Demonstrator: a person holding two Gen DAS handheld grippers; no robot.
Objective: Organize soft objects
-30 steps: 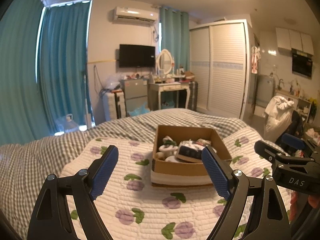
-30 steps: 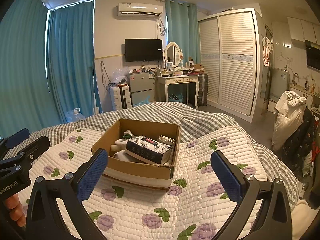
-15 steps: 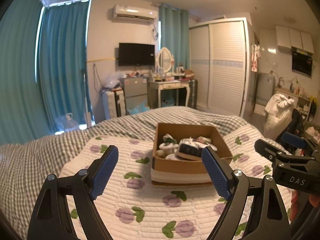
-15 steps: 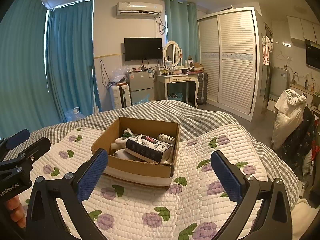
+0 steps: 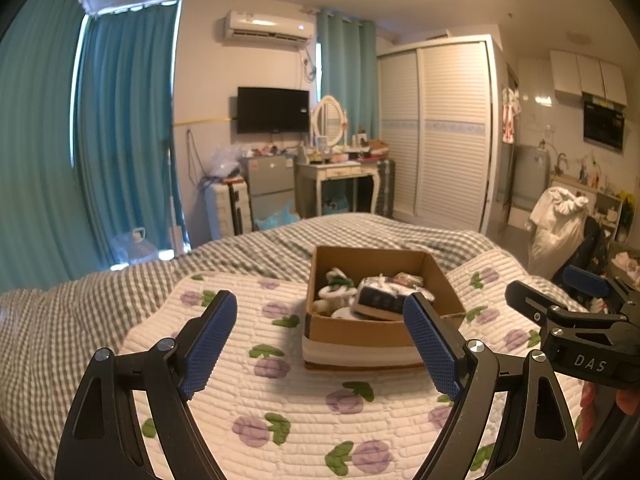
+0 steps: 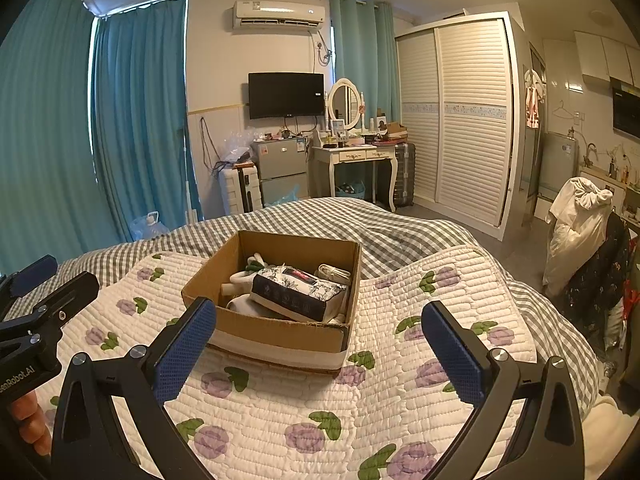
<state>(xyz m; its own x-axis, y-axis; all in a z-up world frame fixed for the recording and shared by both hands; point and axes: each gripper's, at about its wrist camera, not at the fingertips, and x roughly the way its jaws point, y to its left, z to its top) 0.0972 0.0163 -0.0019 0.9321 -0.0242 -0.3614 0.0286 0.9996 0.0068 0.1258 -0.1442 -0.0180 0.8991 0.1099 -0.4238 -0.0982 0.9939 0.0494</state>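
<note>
A cardboard box (image 5: 352,334) (image 6: 276,334) sits on a white quilt with purple flowers (image 5: 280,400) (image 6: 360,400) on the bed. Inside it lie a dark-and-white floral tissue pack (image 6: 298,294) (image 5: 380,300), white soft items with green trim (image 5: 334,286) (image 6: 250,270) and a white cable (image 6: 334,271). My left gripper (image 5: 322,338) is open and empty, held above the quilt in front of the box. My right gripper (image 6: 320,346) is open and empty, also short of the box. Each gripper shows at the edge of the other's view.
A grey checked blanket (image 6: 400,236) covers the bed beyond the quilt. Behind the bed stand a small fridge (image 6: 280,172), a white dressing table (image 6: 352,160), a suitcase (image 6: 404,174) and a white wardrobe (image 6: 460,120). Clothes hang on a chair (image 6: 580,232) at the right.
Both grippers have drawn slightly back and up from the box; it looks a bit smaller and lower in both views. Both jaws stay open and empty.
</note>
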